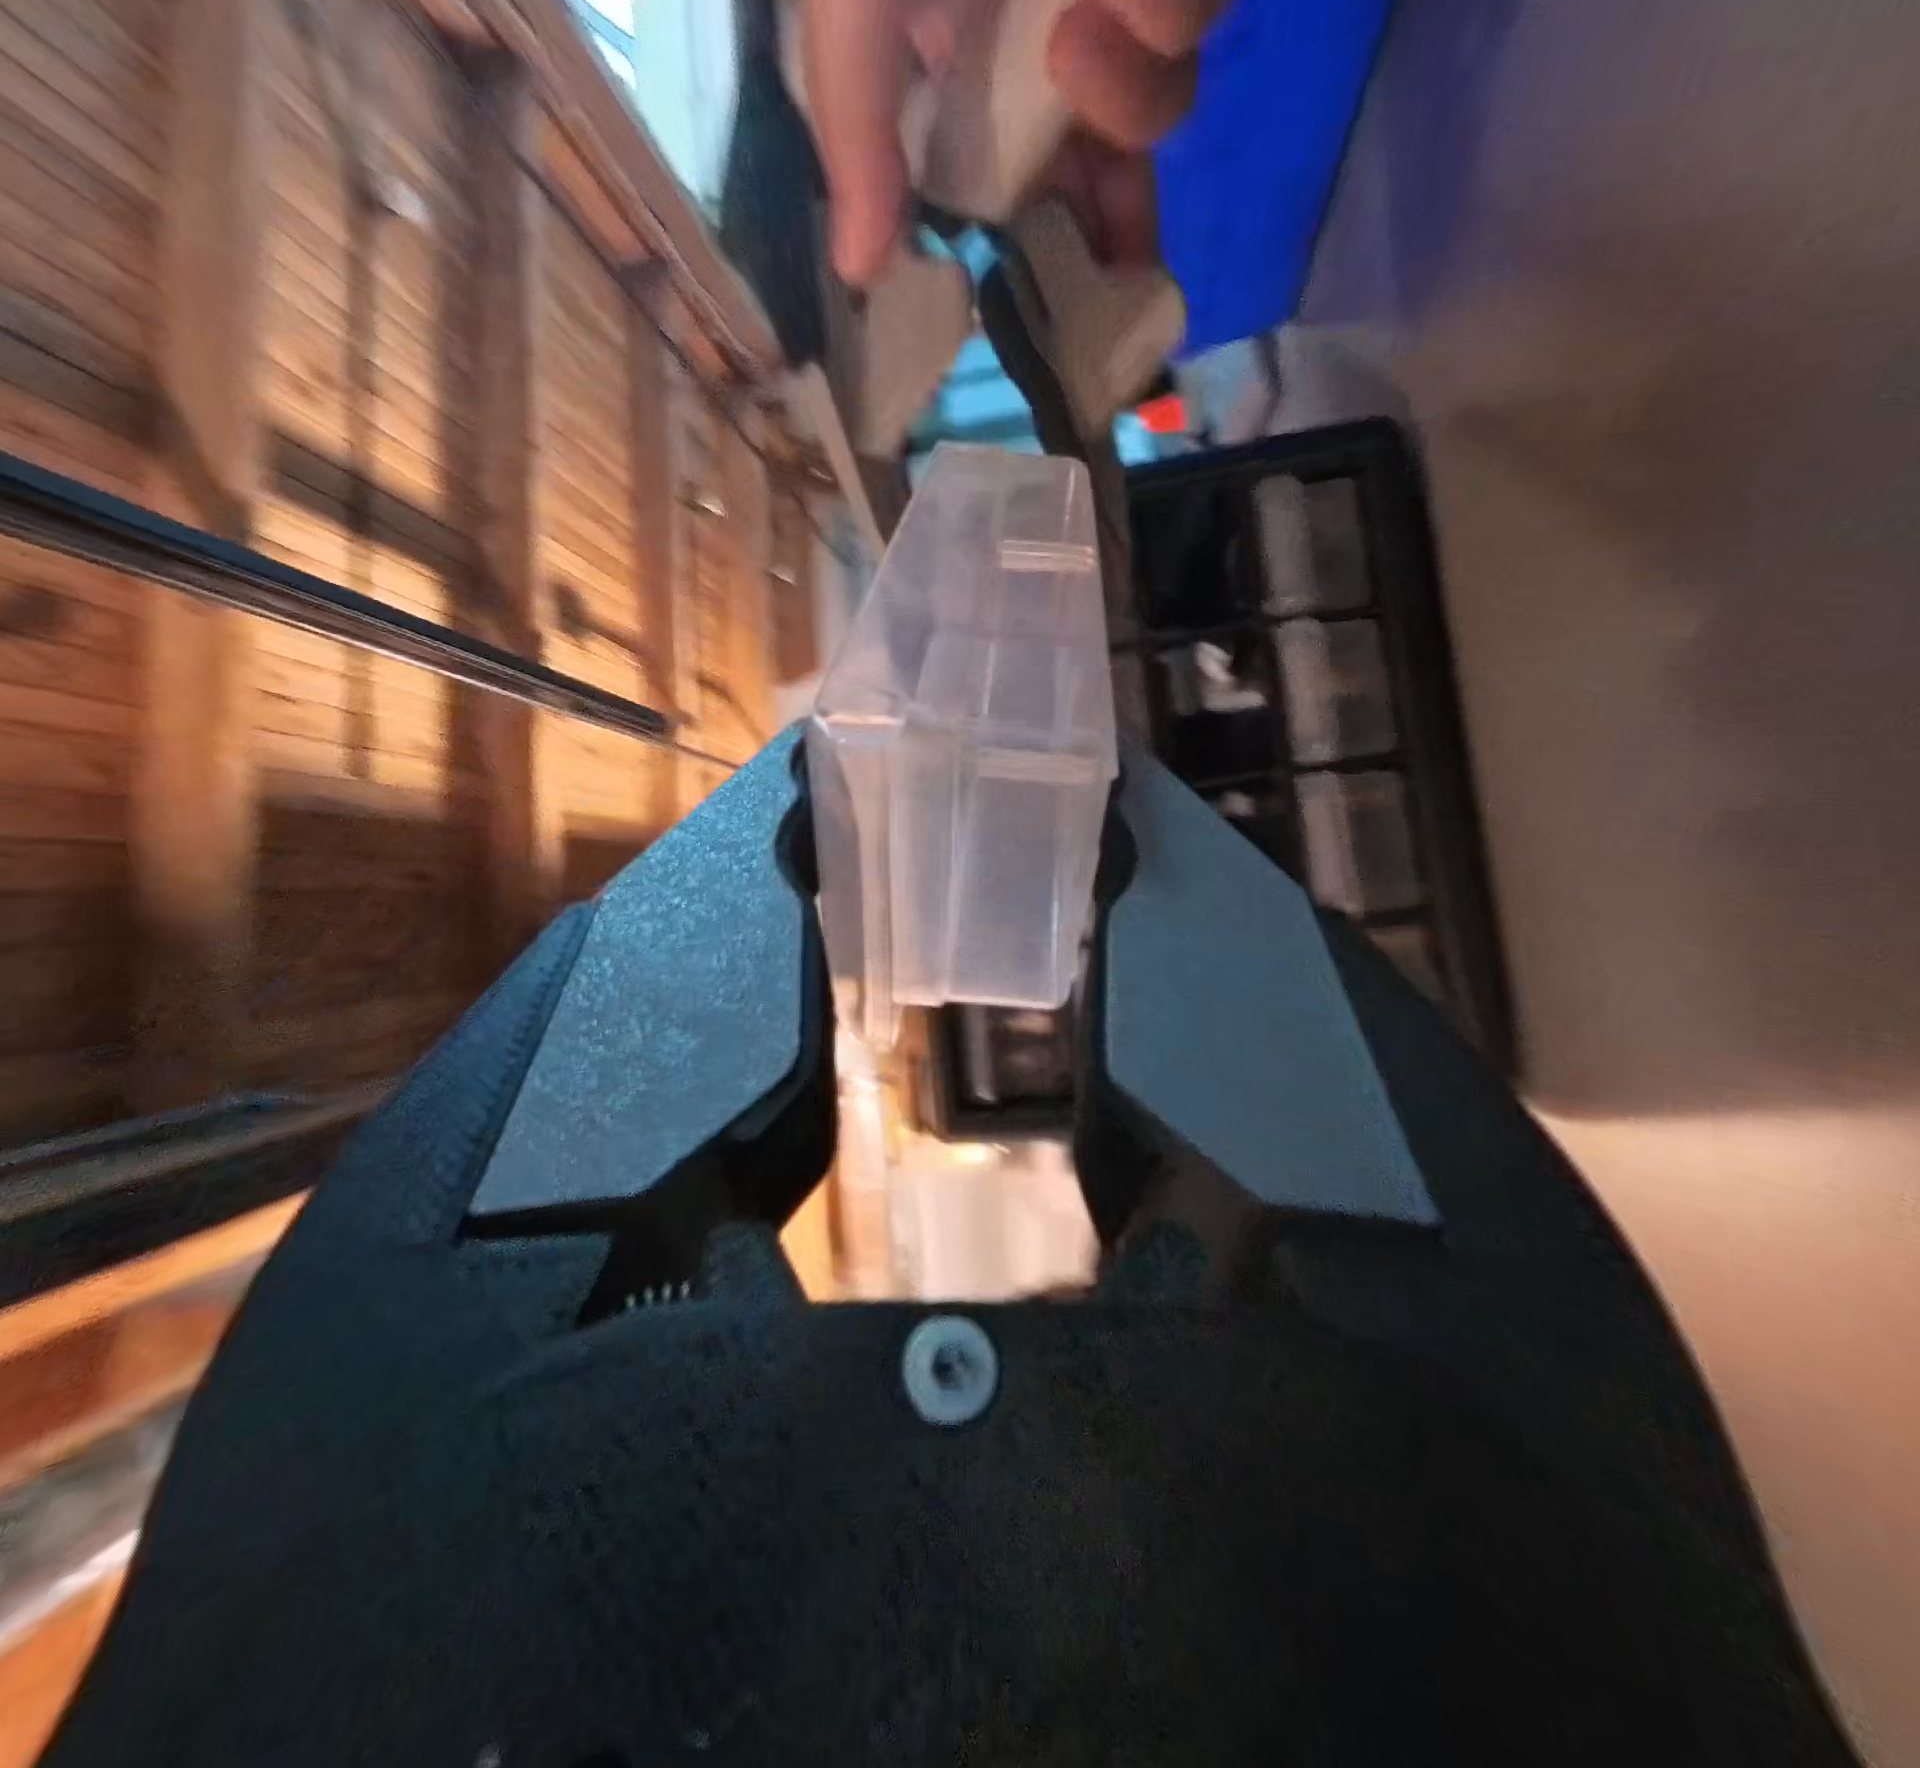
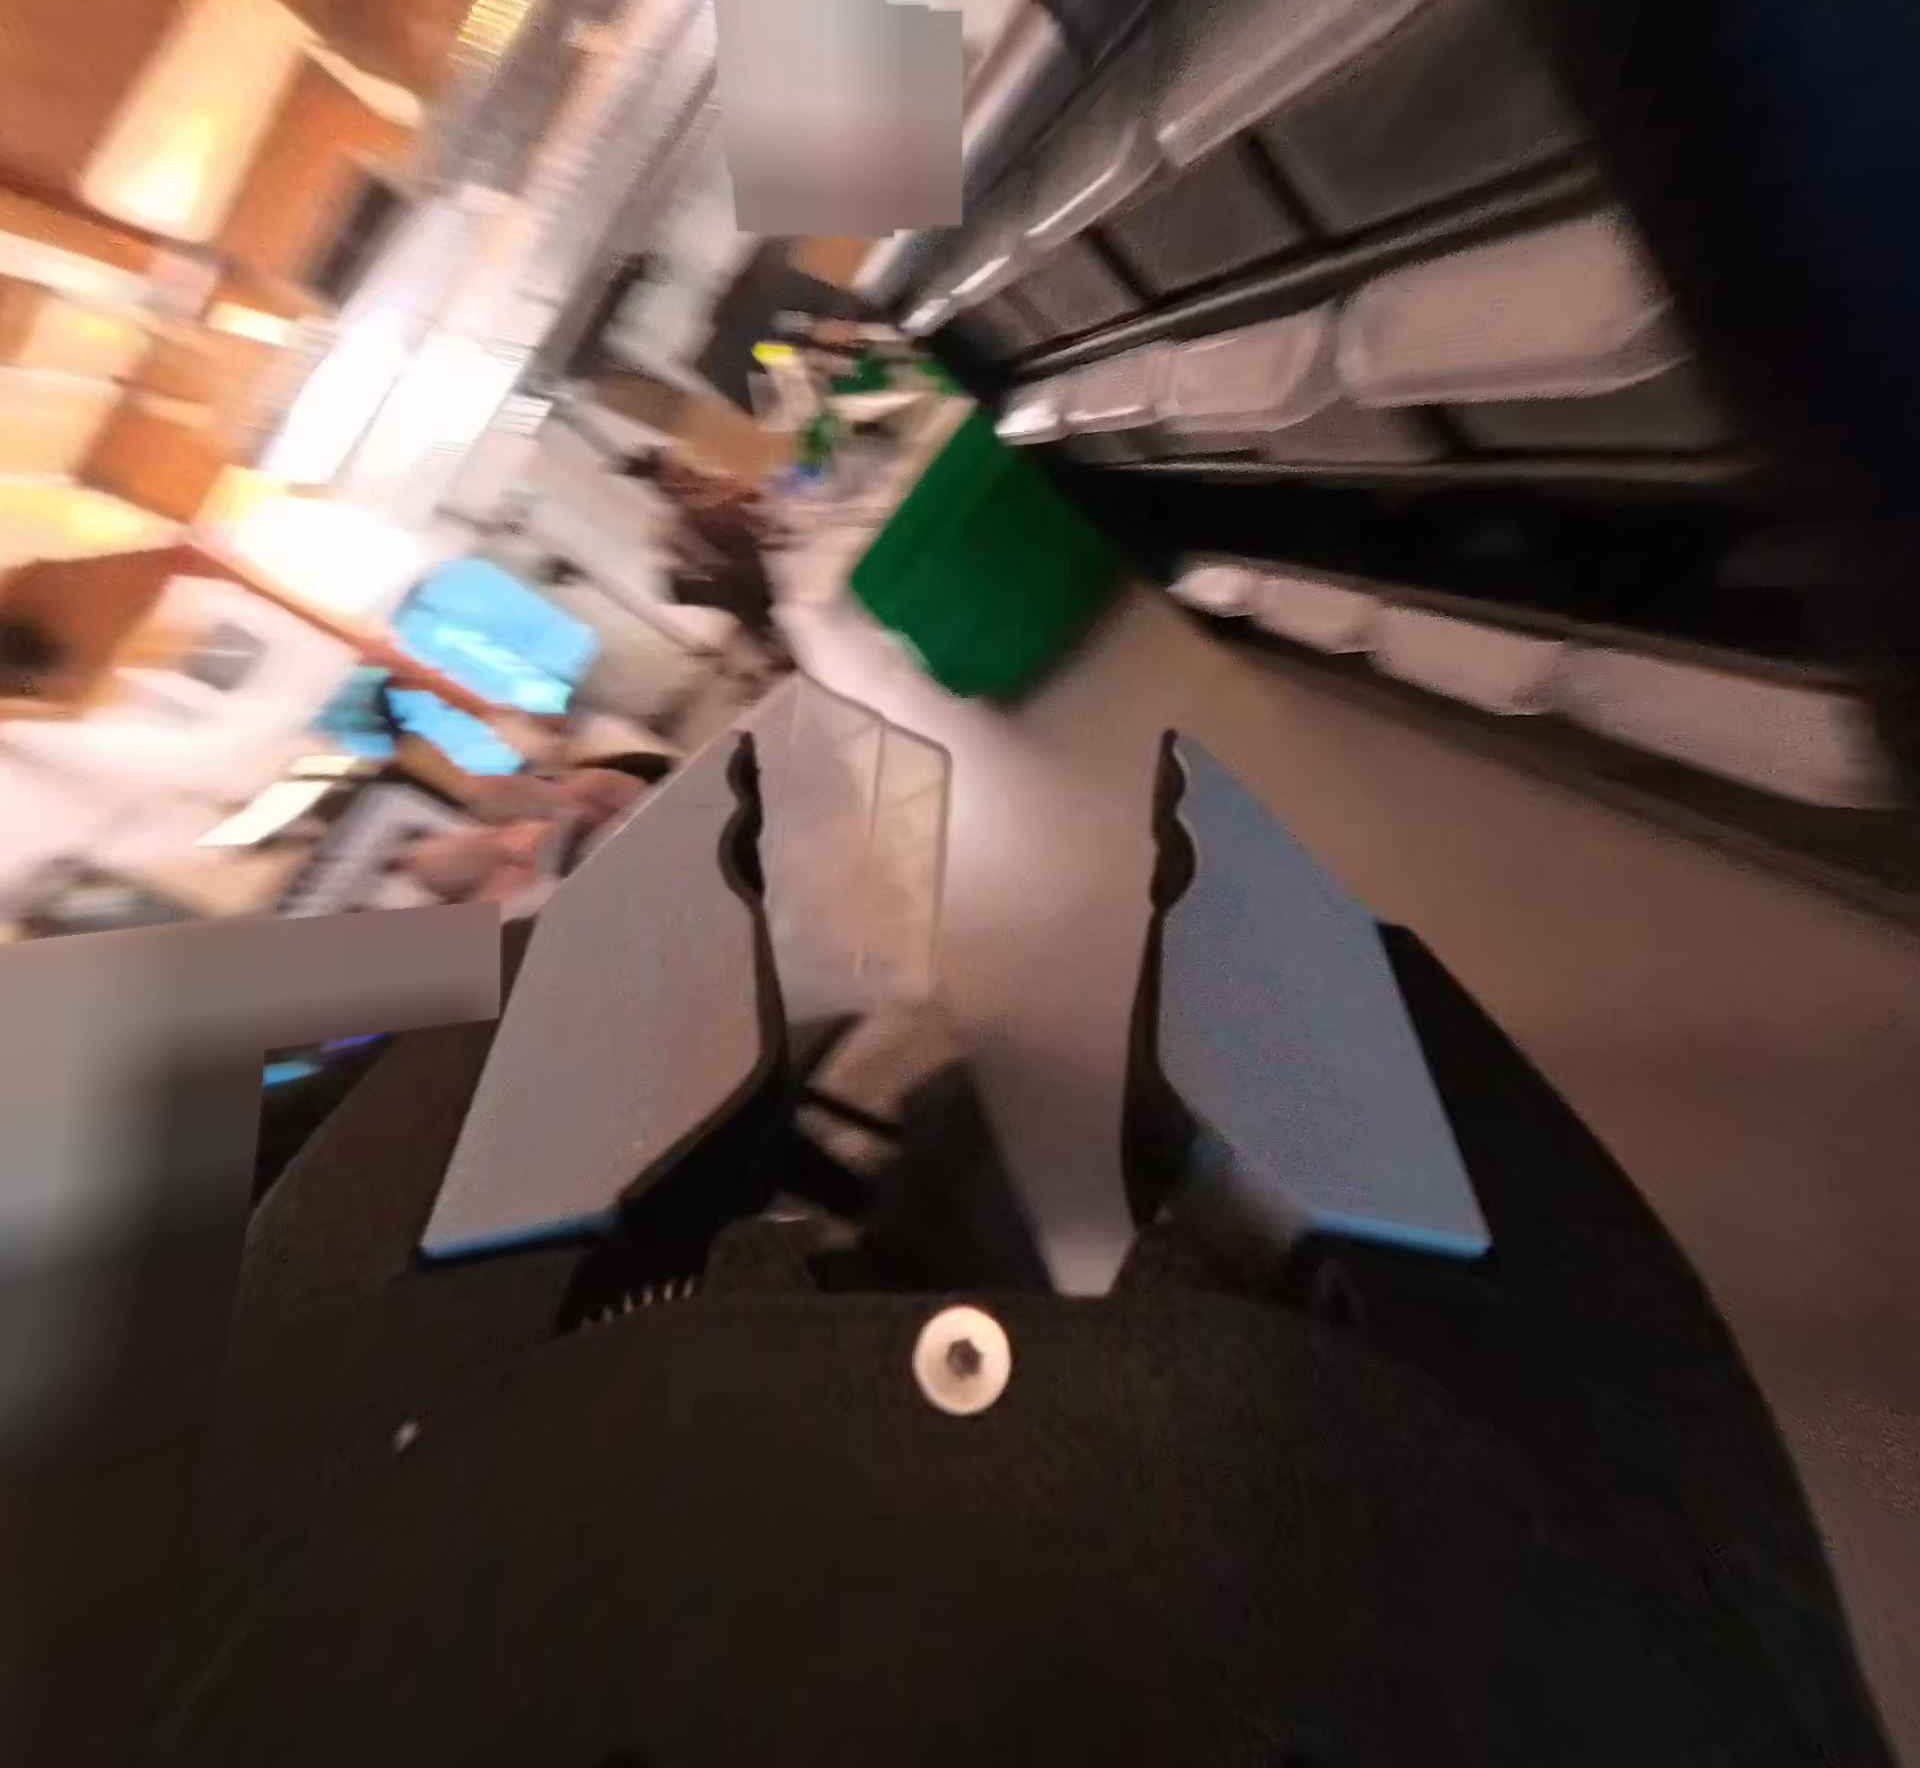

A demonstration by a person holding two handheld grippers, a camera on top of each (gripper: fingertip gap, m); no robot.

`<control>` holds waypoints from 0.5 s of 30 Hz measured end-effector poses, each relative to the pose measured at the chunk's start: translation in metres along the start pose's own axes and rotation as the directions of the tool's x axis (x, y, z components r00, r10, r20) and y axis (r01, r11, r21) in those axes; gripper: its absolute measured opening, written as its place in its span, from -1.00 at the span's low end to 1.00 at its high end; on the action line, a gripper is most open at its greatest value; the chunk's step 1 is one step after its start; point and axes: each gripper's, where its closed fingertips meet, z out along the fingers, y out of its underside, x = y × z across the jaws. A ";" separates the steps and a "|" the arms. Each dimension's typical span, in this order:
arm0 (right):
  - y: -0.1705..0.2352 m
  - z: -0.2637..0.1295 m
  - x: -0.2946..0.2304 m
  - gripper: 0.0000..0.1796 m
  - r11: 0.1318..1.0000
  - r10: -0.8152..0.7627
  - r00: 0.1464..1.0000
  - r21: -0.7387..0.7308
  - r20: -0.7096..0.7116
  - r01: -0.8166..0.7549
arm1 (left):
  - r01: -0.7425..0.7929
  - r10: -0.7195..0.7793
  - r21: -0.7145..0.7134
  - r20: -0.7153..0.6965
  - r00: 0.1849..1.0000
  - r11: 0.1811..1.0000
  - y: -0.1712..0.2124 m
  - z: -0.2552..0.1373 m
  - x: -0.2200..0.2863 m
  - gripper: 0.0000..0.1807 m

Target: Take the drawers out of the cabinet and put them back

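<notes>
My left gripper (image 1: 956,783) is shut on a clear plastic drawer (image 1: 966,679) and holds it in the air, tilted. Behind it to the right stands the black cabinet (image 1: 1392,492) with a grid of slots. In the right wrist view the cabinet (image 2: 1299,284) runs along the upper right, with several clear drawers in its rows. My right gripper (image 2: 956,752) is open and empty above the grey table (image 2: 1351,939). Another clear drawer (image 2: 862,845) lies on the table just past its left finger. Both views are blurred by motion.
A hand (image 1: 883,56) holding a pale tool shows above the held drawer. A green box (image 2: 977,565) stands on the table beyond the right gripper. Wooden wall panels (image 1: 312,471) are on the left. Blue fabric (image 1: 1278,108) is at the upper right.
</notes>
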 end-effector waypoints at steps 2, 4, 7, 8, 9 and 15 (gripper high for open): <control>-0.003 -0.016 0.021 -0.01 0.988 -0.154 0.956 -0.039 -0.248 0.149 | 0.111 -0.120 -0.084 -0.114 0.986 0.990 0.011 0.006 0.007 -0.44; -0.008 -0.030 0.025 0.00 0.948 -0.316 0.853 -0.107 -0.415 0.300 | 0.191 -0.222 -0.152 -0.223 0.949 0.970 0.016 0.011 0.019 -0.44; 0.005 -0.019 -0.022 0.01 0.825 -0.565 0.768 -0.210 -0.301 0.524 | 0.248 -0.291 -0.172 -0.304 0.907 0.953 0.008 0.018 0.027 -0.44; 0.016 -0.011 -0.042 0.03 0.770 -0.637 0.742 -0.232 -0.211 0.595 | 0.259 -0.298 -0.161 -0.316 0.900 0.952 0.003 0.020 0.027 -0.44; 0.031 -0.004 -0.058 0.03 0.711 -0.696 0.708 -0.255 -0.120 0.656 | 0.256 -0.288 -0.140 -0.323 0.901 0.957 -0.002 0.022 0.026 -0.44; 0.071 0.017 -0.076 -0.30 0.559 -0.793 0.607 -0.336 0.050 0.758 | 0.180 -0.217 -0.134 -0.357 0.909 0.974 -0.008 0.023 0.036 -0.44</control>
